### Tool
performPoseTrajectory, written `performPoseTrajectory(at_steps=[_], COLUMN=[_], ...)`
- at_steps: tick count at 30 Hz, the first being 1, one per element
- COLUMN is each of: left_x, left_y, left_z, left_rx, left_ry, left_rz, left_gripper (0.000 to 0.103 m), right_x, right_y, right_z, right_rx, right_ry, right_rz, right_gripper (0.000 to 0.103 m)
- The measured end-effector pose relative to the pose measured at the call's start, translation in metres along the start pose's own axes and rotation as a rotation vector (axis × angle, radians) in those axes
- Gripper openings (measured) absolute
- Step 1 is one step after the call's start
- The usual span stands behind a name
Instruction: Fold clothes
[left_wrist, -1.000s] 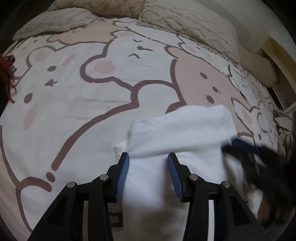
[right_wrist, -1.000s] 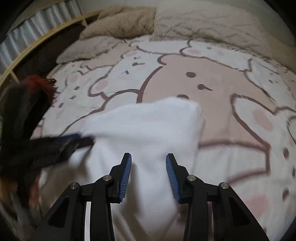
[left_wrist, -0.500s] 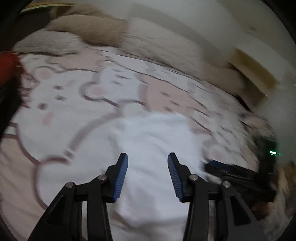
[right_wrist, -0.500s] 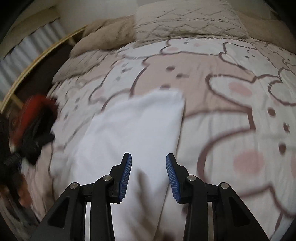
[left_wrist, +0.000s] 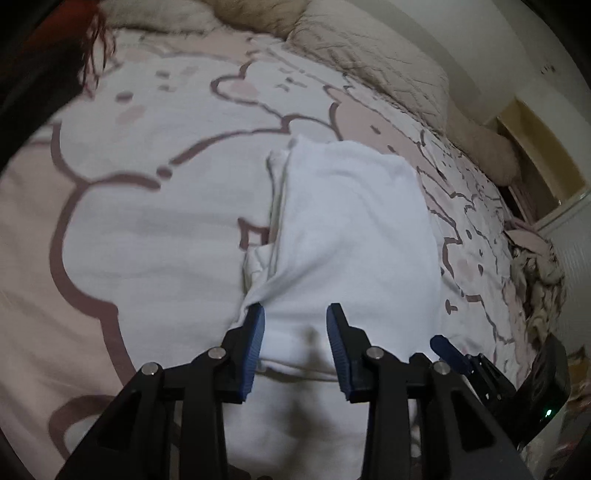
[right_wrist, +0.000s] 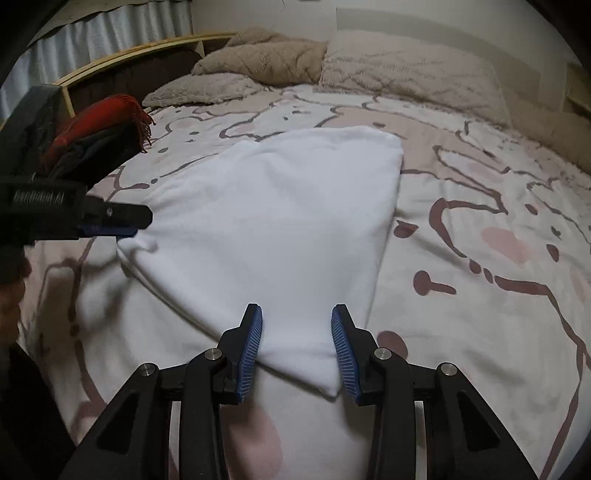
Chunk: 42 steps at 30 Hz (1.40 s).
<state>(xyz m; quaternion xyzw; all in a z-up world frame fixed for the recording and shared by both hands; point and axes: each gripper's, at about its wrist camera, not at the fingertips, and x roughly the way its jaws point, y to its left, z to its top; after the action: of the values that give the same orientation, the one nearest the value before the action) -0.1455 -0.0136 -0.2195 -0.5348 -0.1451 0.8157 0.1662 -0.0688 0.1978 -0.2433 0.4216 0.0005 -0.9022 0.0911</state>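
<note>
A folded white garment (left_wrist: 354, 229) lies flat on the bear-print bedsheet (left_wrist: 147, 229). My left gripper (left_wrist: 295, 314) hovers at the garment's near left edge. Its jaws are closing, with bunched cloth between them, and the pads do not clearly press it. In the right wrist view the same garment (right_wrist: 280, 221) spreads ahead, and the left gripper (right_wrist: 136, 223) points at its left corner. My right gripper (right_wrist: 295, 314) stands open over the near right corner, which lies between the pads untouched. The right gripper (left_wrist: 448, 350) also shows at the lower right of the left wrist view.
Beige fluffy pillows (right_wrist: 399, 70) line the head of the bed. A red fringed cloth on dark fabric (right_wrist: 107, 122) lies at the left edge by the wooden bed frame (right_wrist: 140, 55). Crumpled clothes (left_wrist: 532, 280) are heaped at the right side.
Both grippers have drawn back over the white garment from its middle to its near corners. The left jaws stand a little narrower than before; the right jaws look unchanged.
</note>
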Motion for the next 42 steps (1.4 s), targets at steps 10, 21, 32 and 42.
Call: performPoseTrajectory(at_steps=[10, 21, 32, 42], left_x=[-0.001, -0.044, -0.036, 0.018], left_y=[-0.006, -0.031, -0.104, -0.062], left_z=[-0.006, 0.015, -0.07, -0.129], left_rx=[0.027, 0.146, 1.317, 1.671], left_ry=[-0.009, -0.055, -0.212, -0.137], left_rz=[0.035, 0.028, 0.529, 0.656], left_gripper=[0.035, 0.035, 0.035, 0.035], right_x=[-0.025, -0.012, -0.015, -0.025], right_y=[-0.026, -0.027, -0.053, -0.058], right_z=[-0.012, -0.022, -0.017, -0.012], right_rx=[0.159, 0.105, 0.299, 0.303], right_ry=[0.03, 0.06, 0.091, 0.07], right_rz=[0.05, 0.029, 0.179, 0.109], right_gripper=[0.04, 0.04, 0.04, 0.04])
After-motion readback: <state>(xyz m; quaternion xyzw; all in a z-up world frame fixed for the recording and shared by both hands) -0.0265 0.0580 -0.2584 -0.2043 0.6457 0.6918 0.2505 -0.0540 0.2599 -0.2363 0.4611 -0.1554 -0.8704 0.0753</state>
